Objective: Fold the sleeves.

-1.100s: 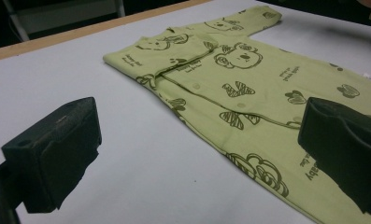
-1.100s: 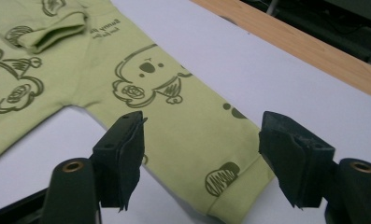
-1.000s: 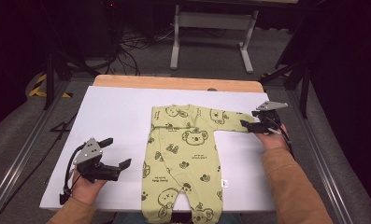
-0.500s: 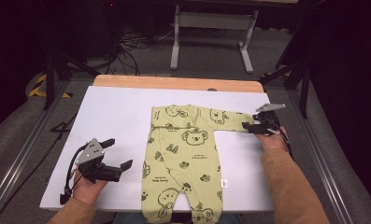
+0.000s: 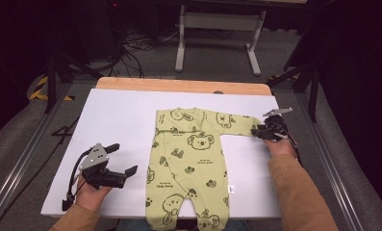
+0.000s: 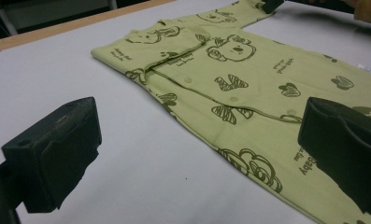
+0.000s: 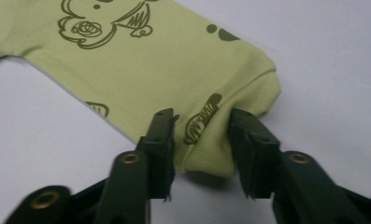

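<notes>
Near the counter's front left corner, the left claw rests wide open, holding nothing. A green baby romper lies flat mid-counter; by the right edge the right claw, jaws just closing, pinches its sleeve cuff.

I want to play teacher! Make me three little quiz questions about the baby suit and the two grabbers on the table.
1. True or false: the right gripper has the cuff of the sleeve between its jaws.
2. What do the left gripper's jaws hold?
A. a leg of the baby suit
B. nothing, they stand open over the white table top
C. a sock
3. Fill in: the baby suit is light ____ with dark animal prints.

Key
1. True. The jaws have just been closing on the cuff, which bunches between them.
2. B. They stand open beside the suit, apart from it, over the white table top.
3. Green.
</notes>
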{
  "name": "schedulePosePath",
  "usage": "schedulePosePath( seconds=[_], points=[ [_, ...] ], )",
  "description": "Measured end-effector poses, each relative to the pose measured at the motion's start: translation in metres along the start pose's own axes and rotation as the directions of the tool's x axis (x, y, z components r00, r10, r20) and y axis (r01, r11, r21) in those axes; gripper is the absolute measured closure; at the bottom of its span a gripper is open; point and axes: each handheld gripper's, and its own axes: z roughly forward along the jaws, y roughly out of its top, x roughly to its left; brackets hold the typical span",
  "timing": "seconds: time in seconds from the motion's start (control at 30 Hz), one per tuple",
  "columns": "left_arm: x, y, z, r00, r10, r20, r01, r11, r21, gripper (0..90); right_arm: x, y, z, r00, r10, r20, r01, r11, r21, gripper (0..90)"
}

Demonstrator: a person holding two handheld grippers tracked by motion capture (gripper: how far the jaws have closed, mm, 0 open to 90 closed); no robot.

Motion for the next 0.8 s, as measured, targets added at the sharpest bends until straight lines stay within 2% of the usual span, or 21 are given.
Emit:
schedulePosePath(
  seconds=[0.07, 0.1, 0.13, 0.2, 0.4, 0.57, 0.67, 0.8],
  points=[
    [0.000, 0.000, 0.000, 1.0000, 0.000, 0.000, 0.000, 1.0000, 0.002, 0.4, 0.000, 0.000, 0.000, 0.9999, 0.012, -0.008, -0.012, 1.000, 0.005, 66.4],
    [0.000, 0.000, 0.000, 1.0000, 0.000, 0.001, 0.000, 1.0000, 0.004, 0.4, 0.001, 0.001, 0.000, 0.9997, 0.024, -0.010, -0.024, 1.000, 0.008, 70.1],
    [0.000, 0.000, 0.001, 1.0000, -0.003, 0.001, 0.003, 1.0000, 0.005, 0.4, 0.004, 0.003, 0.000, 0.9998, 0.017, -0.004, -0.017, 1.000, 0.020, 76.1],
    [0.000, 0.000, 0.001, 1.0000, 0.004, 0.002, -0.004, 1.0000, 0.005, 0.4, 0.008, 0.005, 0.000, 0.9997, -0.012, 0.020, 0.011, 1.000, 0.028, 77.6],
    [0.000, 0.000, 0.001, 1.0000, 0.000, 0.001, 0.000, 1.0000, 0.004, 0.4, 0.013, 0.007, -0.001, 0.9977, -0.048, 0.047, 0.046, 0.998, 0.039, 78.4],
    [0.000, 0.000, 0.001, 1.0000, 0.001, 0.001, -0.001, 1.0000, 0.002, 0.4, 0.016, 0.013, -0.011, 0.9966, -0.060, 0.057, 0.059, 0.998, 0.005, 78.4],
    [-0.001, 0.000, 0.001, 1.0000, -0.004, 0.003, 0.003, 1.0000, 0.004, 0.4, 0.020, 0.020, -0.021, 0.9947, -0.081, 0.063, 0.083, 0.996, -0.034, 78.5],
    [0.000, 0.000, 0.001, 1.0000, -0.004, 0.005, 0.004, 1.0000, 0.004, 0.4, 0.024, 0.021, -0.025, 0.9938, -0.093, 0.061, 0.097, 0.994, -0.051, 78.4]
  ],
)
